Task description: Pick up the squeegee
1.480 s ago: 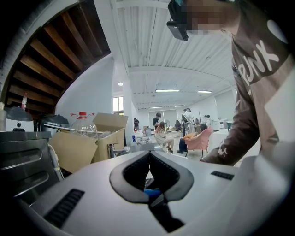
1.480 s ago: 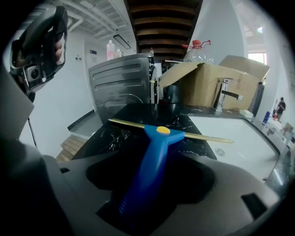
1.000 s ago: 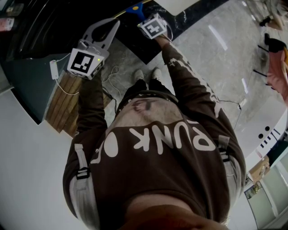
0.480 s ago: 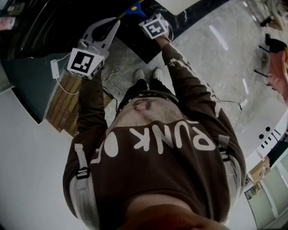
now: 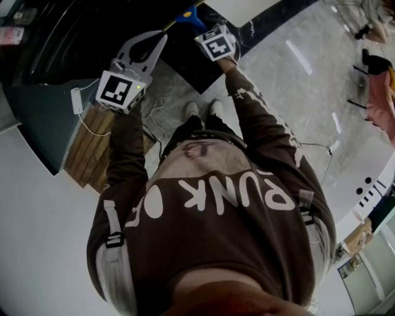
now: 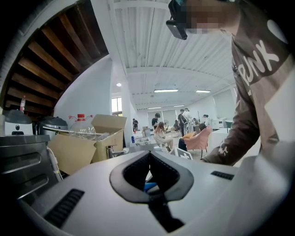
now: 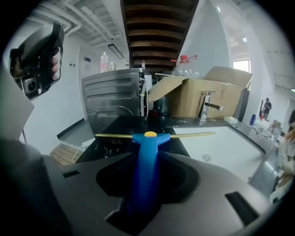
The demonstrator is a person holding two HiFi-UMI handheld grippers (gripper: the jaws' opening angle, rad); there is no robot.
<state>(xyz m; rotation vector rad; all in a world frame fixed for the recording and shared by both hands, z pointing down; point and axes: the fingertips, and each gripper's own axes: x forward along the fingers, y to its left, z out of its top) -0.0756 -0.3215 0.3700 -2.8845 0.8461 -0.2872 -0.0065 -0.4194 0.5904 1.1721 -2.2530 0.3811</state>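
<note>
Right gripper view gives the clearest answer: the squeegee (image 7: 145, 170) stands right between the two jaws of the right gripper (image 7: 146, 159), its blue handle running along the middle line from the throat out past the tips. The jaws are closed narrowly on this handle from both sides. Beyond the tips the handle widens into a blue head with a yellow cap, and the thin yellow blade (image 7: 189, 135) lies crosswise, level from left to right. Behind the blade are a black counter (image 7: 115, 126) on the left and a white sink basin (image 7: 226, 143) on the right; whether the blade touches either of them I cannot tell. Further back stand a metal appliance (image 7: 110, 97), a faucet (image 7: 205, 106) and an open cardboard box (image 7: 193, 99). In the head view the squeegee (image 5: 188, 13) shows as a small blue piece at the top edge, just ahead of the right gripper (image 5: 197, 24). The left gripper (image 5: 162, 38) is held apart to the left of it — in the left gripper view its jaws (image 6: 150, 154) meet at the tips, with nothing pressed between them.
</note>
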